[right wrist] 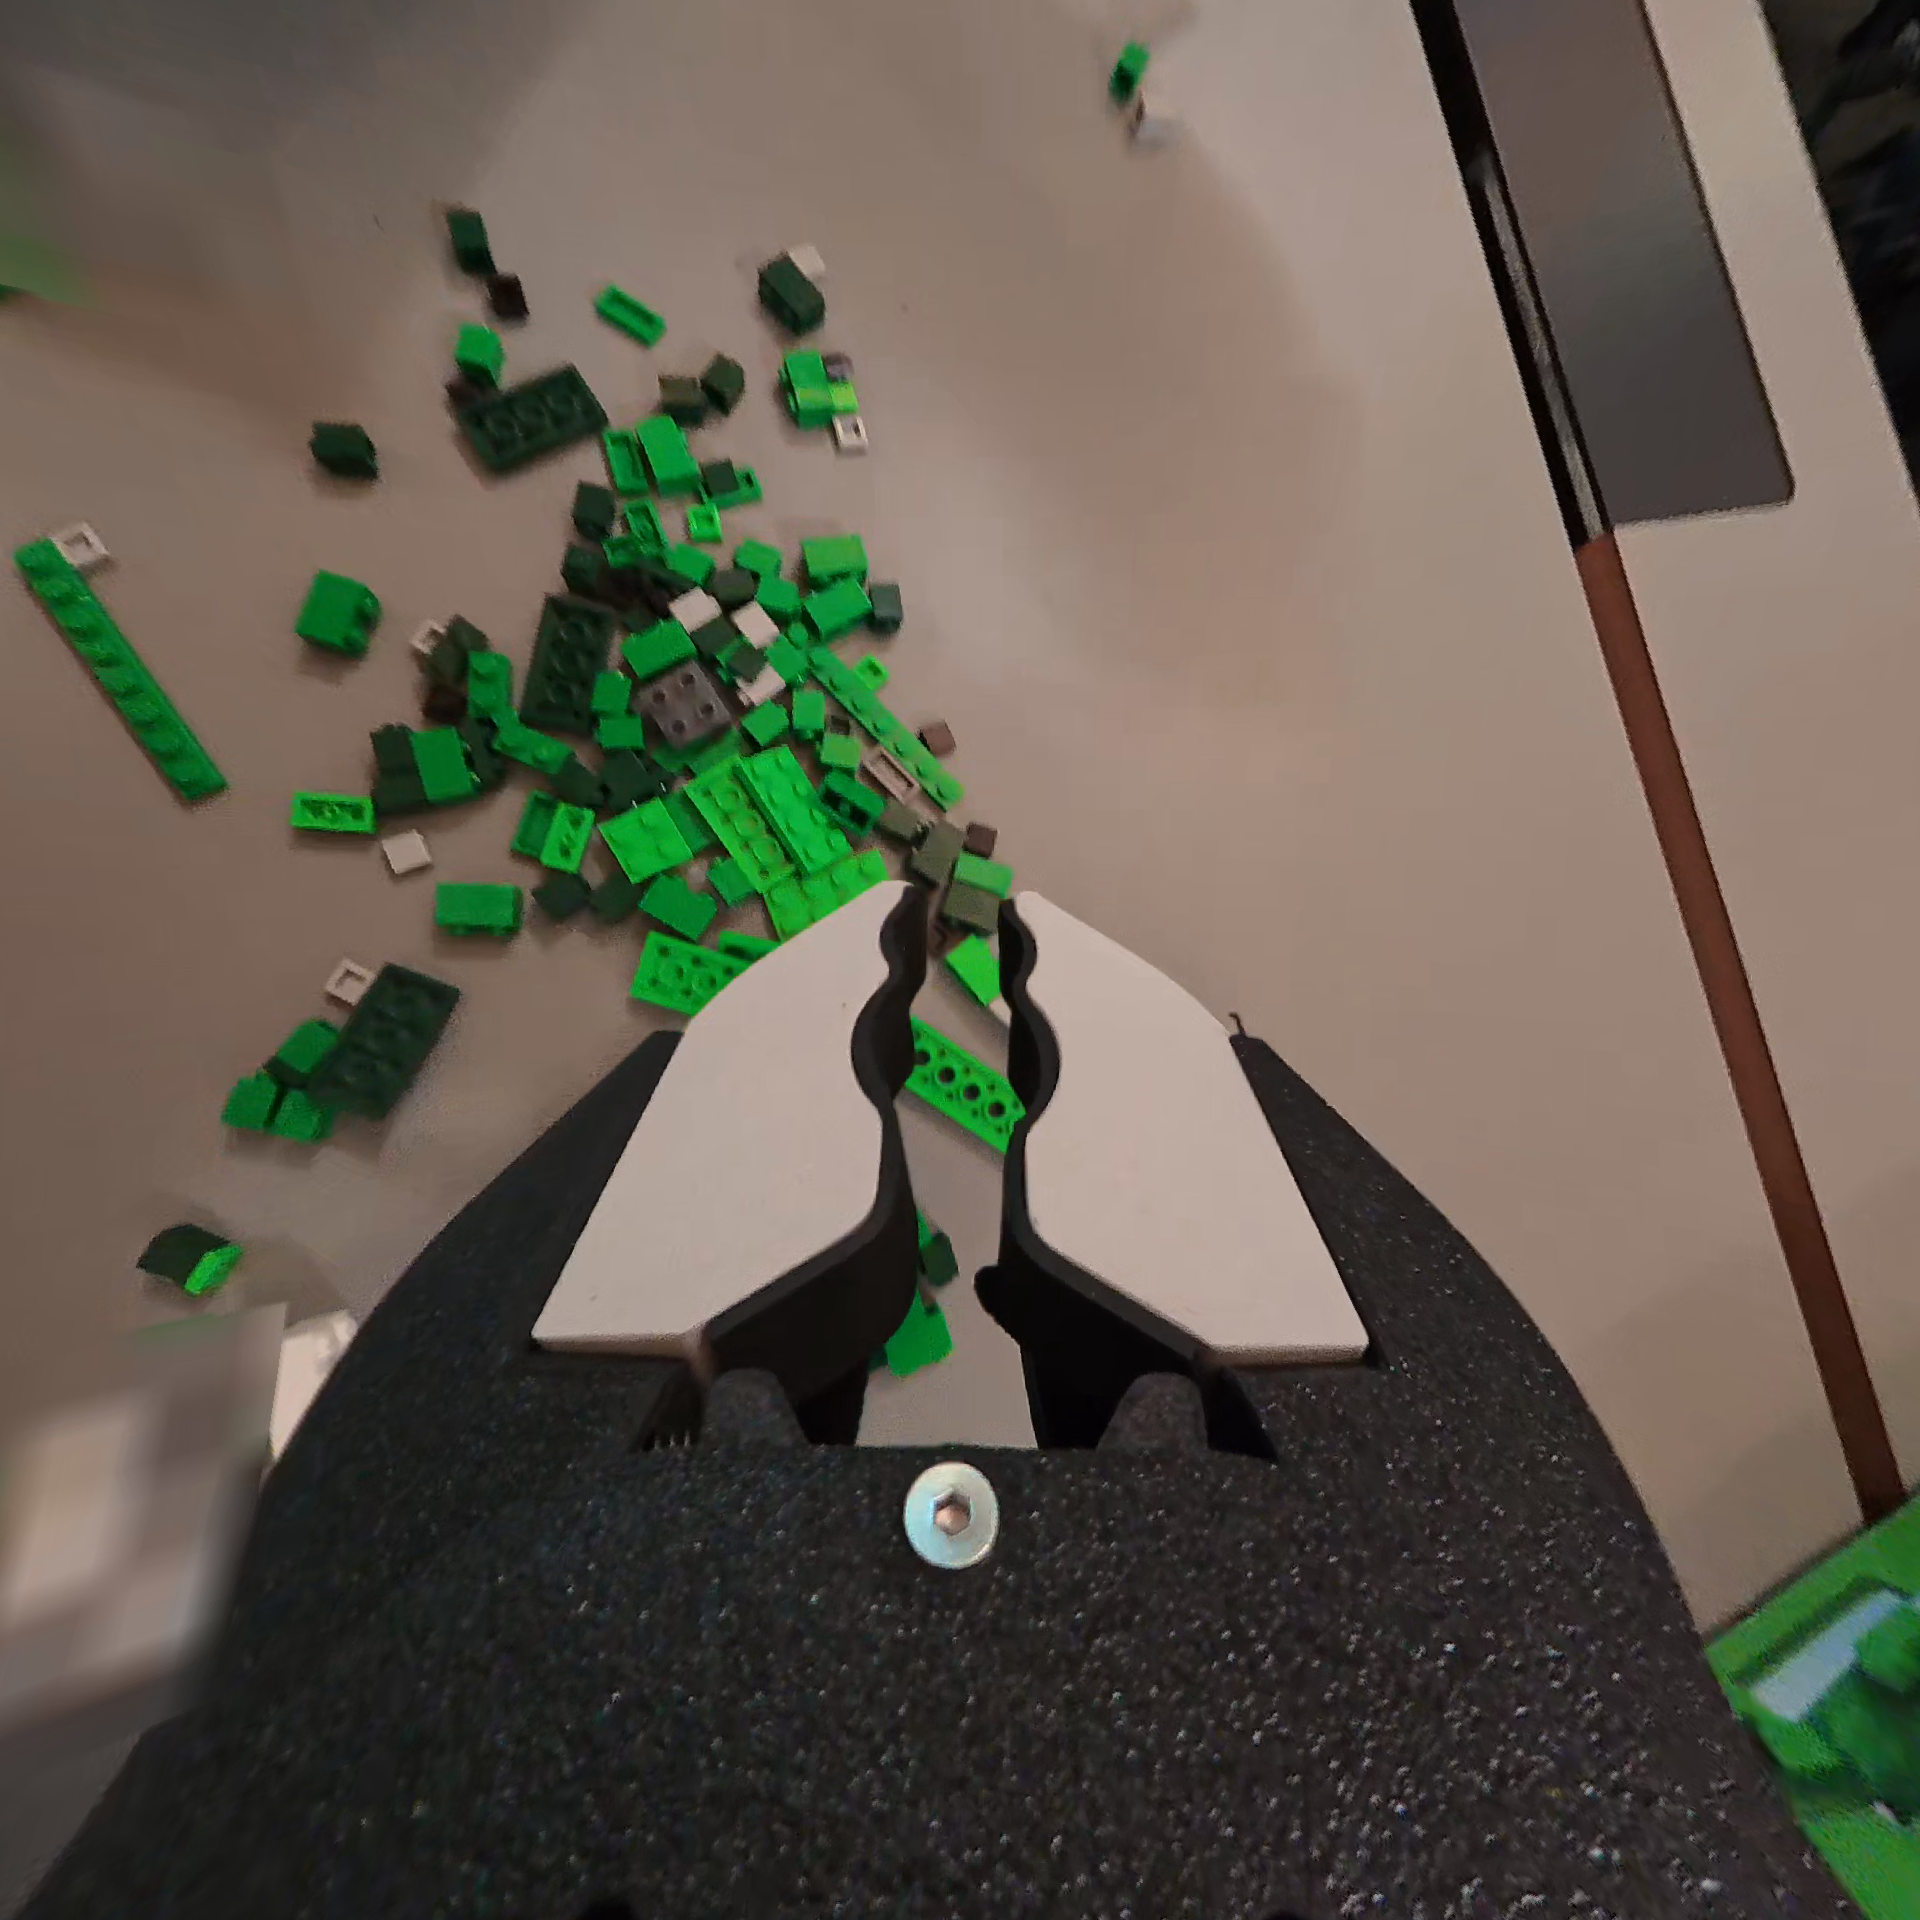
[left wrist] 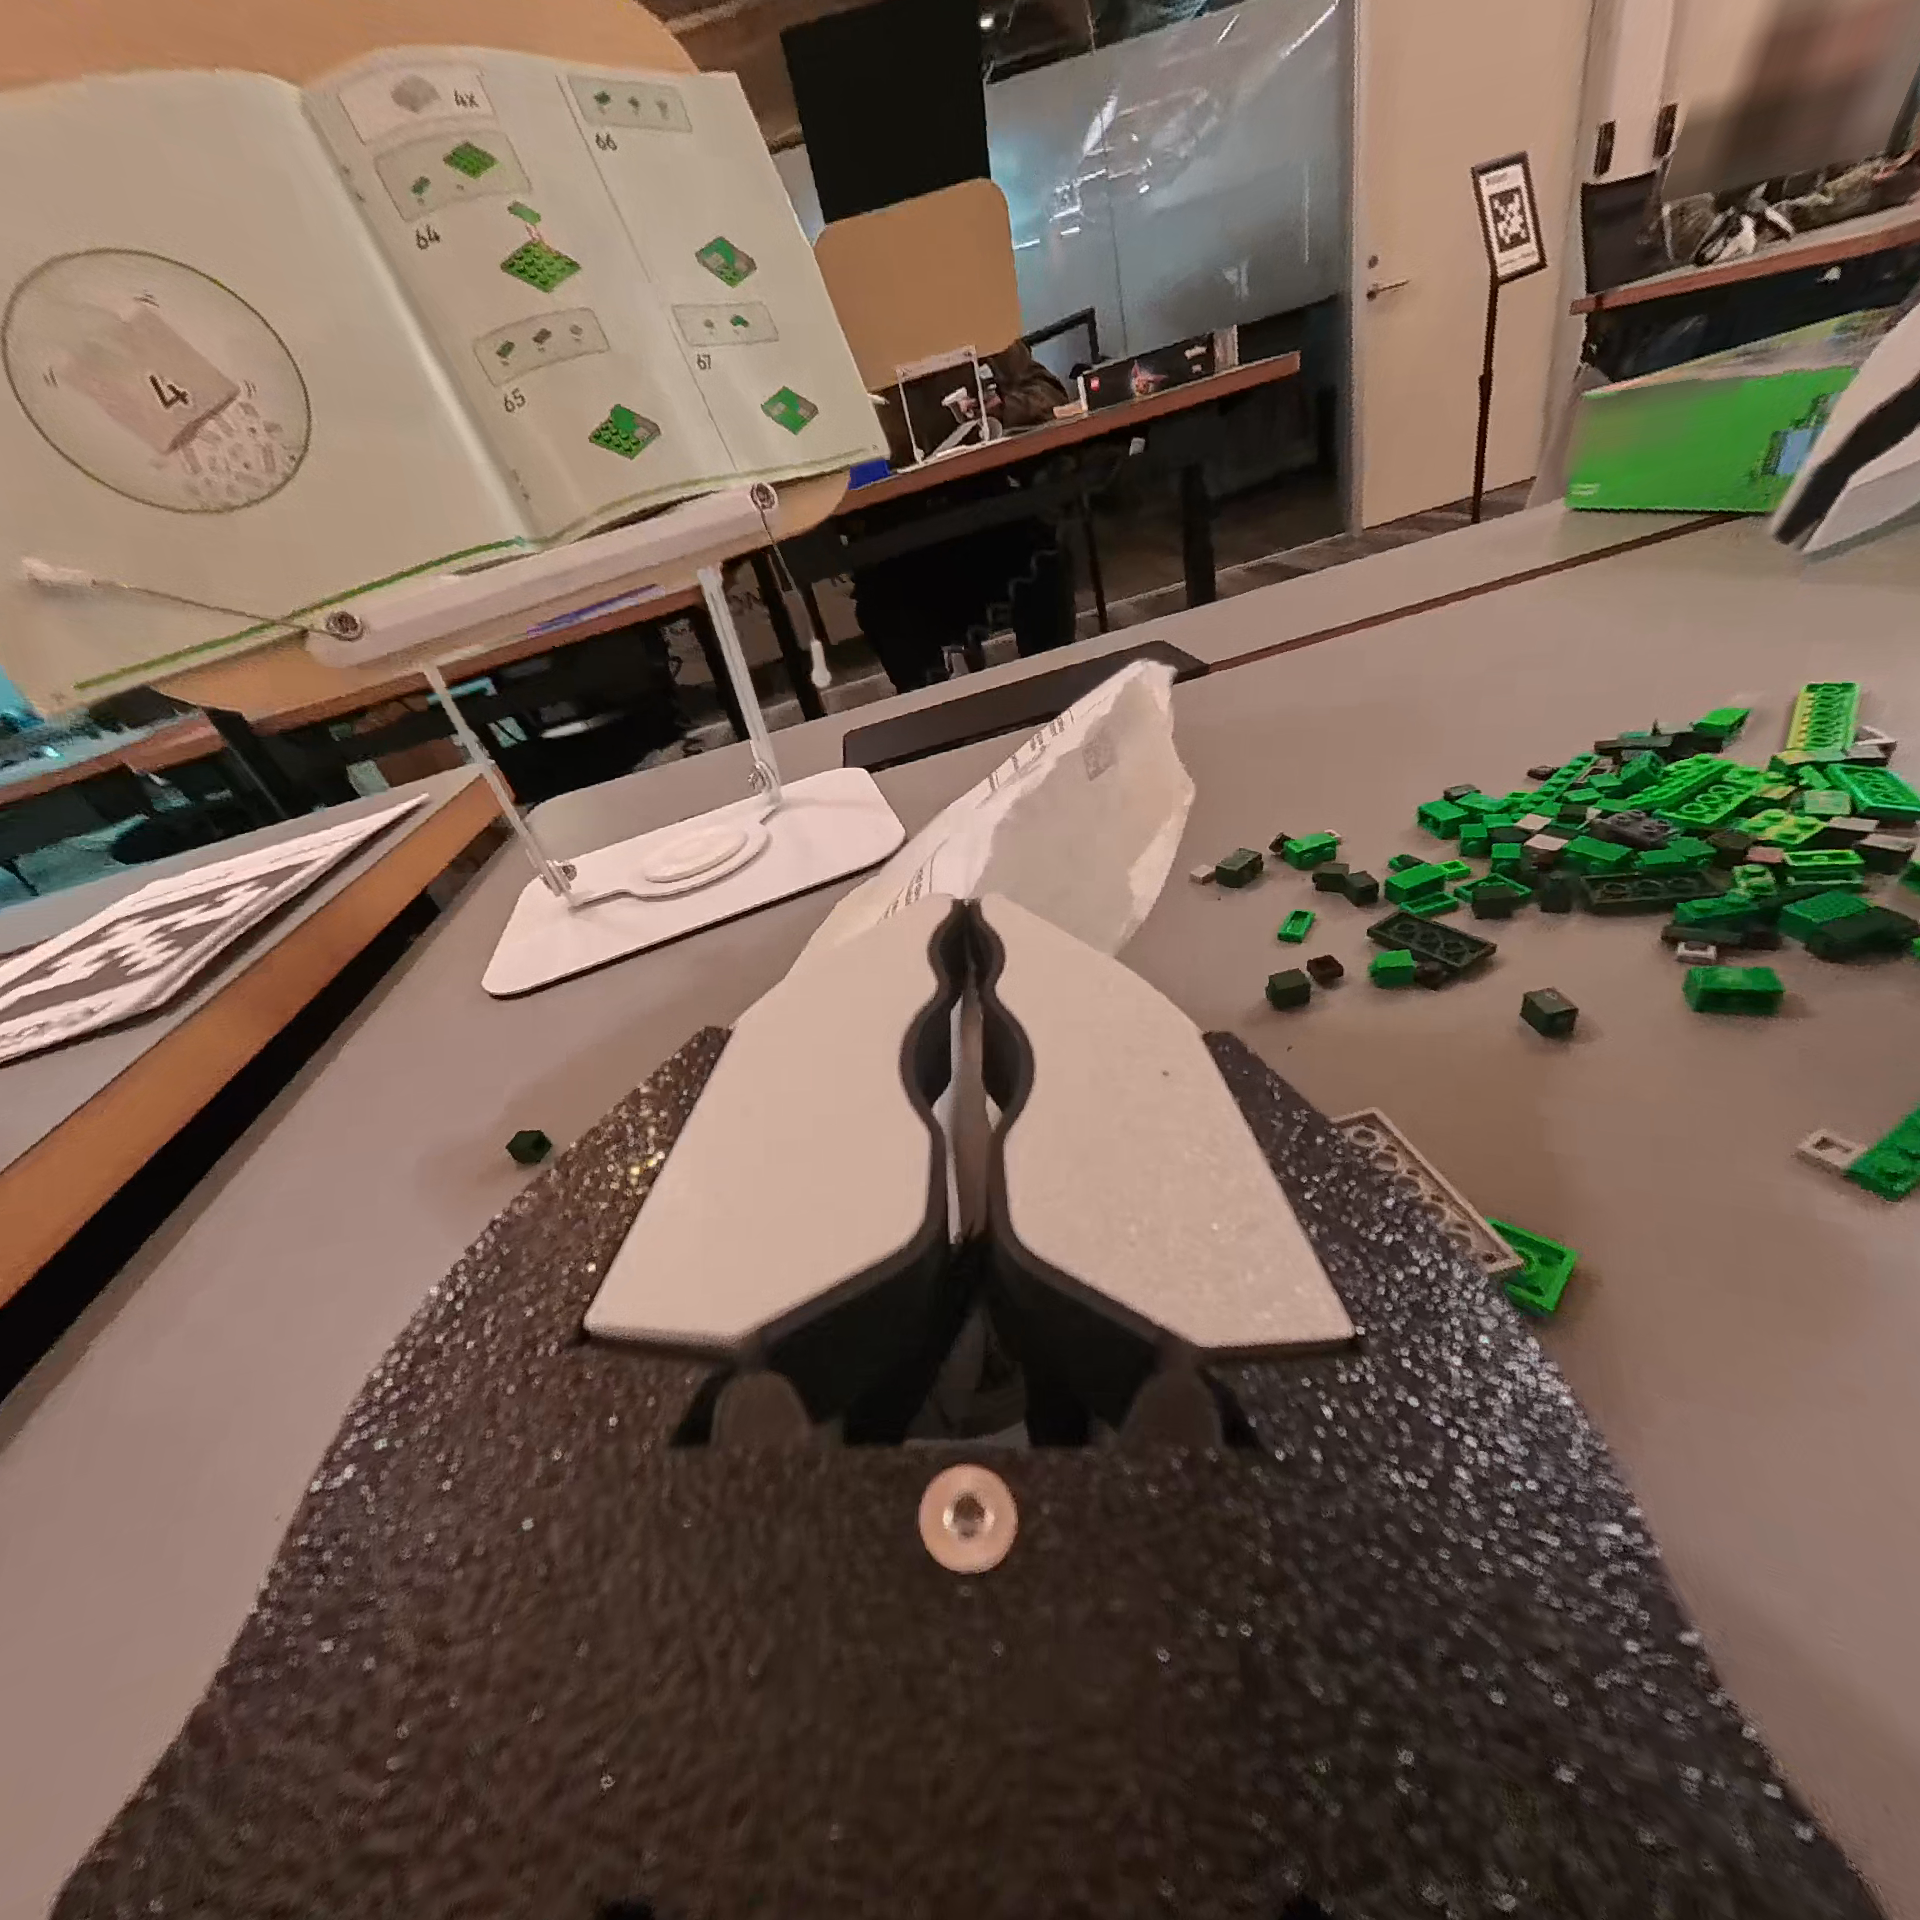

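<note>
My left gripper (left wrist: 968,914) is shut on an empty white paper bag (left wrist: 1091,821), which sticks out past the fingertips, up and to the right, above the grey table (left wrist: 260,1403). A heap of loose green, dark green and grey bricks (left wrist: 1662,852) lies to its right. My right gripper (right wrist: 962,902) is slightly open with nothing held, pointing down over the near edge of the same brick heap (right wrist: 675,727). A long bright green plate (right wrist: 120,670) lies apart at the left. The right gripper also shows blurred at the right edge of the left wrist view (left wrist: 1849,468).
An open instruction booklet (left wrist: 416,301) rests on a white stand (left wrist: 707,873) at the back left. A black-and-white patterned sheet (left wrist: 156,935) lies on the neighbouring table. A green box (left wrist: 1704,436) stands at the back right. A dark panel (right wrist: 1621,260) is set in the table. My right fingertips sit around 30 cm from my left ones. From either gripper's tips it is about 20 cm to the long bright green plate (right wrist: 120,670).
</note>
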`<state>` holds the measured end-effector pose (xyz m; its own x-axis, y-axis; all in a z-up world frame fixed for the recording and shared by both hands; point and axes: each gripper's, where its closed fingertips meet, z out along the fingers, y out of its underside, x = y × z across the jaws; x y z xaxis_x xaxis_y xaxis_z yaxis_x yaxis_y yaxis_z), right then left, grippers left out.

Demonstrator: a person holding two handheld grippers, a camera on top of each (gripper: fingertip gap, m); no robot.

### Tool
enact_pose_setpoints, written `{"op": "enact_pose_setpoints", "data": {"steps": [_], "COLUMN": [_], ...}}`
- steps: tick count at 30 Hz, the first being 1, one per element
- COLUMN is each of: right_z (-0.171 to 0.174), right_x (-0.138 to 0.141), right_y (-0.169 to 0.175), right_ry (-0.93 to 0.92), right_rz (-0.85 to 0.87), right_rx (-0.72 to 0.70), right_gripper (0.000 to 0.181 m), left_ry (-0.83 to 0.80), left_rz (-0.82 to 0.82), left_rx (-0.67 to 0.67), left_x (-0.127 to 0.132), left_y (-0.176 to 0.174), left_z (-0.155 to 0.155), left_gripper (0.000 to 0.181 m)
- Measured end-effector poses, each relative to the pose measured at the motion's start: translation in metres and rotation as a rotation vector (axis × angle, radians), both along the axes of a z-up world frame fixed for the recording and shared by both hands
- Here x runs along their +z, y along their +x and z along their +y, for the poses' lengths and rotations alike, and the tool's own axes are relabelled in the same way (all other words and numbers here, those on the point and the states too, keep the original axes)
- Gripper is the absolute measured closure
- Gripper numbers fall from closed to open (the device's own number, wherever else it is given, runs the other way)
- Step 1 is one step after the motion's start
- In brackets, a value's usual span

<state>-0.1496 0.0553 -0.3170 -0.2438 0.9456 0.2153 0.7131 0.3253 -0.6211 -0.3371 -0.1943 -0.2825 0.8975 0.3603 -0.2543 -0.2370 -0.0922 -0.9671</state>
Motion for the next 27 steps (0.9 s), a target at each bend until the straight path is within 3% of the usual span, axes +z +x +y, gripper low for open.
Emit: {"op": "enact_pose_setpoints", "data": {"steps": [10,19,27], "right_z": [0.008,0.031,0.029], "right_x": [-0.029,-0.038,-0.045], "right_y": [0.029,0.059,0.085], "right_ry": [-0.098,-0.045,-0.167], "right_rz": [-0.179,-0.305,-0.391], "right_rx": [-0.050,-0.175,-0.234], "right_gripper": [0.174,0.172,0.175], "left_ry": [-0.025,-0.013,-0.014], "left_rz": [0.045,0.044,0.045], "left_rx": [-0.037,-0.040,-0.041], "left_x": [-0.007,-0.005,-0.005], "left_y": [0.009,0.008,0.008], "left_z": [0.006,0.005,0.006], "left_gripper": [0.181,0.181,0.181]}}
